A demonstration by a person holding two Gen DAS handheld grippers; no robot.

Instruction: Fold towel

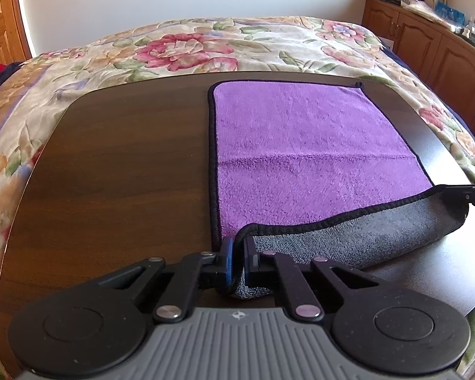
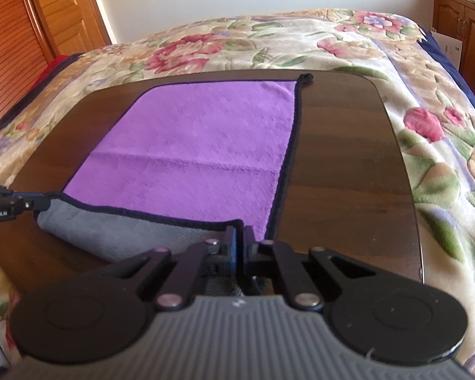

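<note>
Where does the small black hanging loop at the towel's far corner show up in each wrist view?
Left wrist view: the hanging loop sits upper right of centre, at the purple towel's far right corner.
Right wrist view: the hanging loop sits above centre, slightly right, at the same far corner.
Shared landmark: the crease across the towel, and the dark wooden table under it.
</note>
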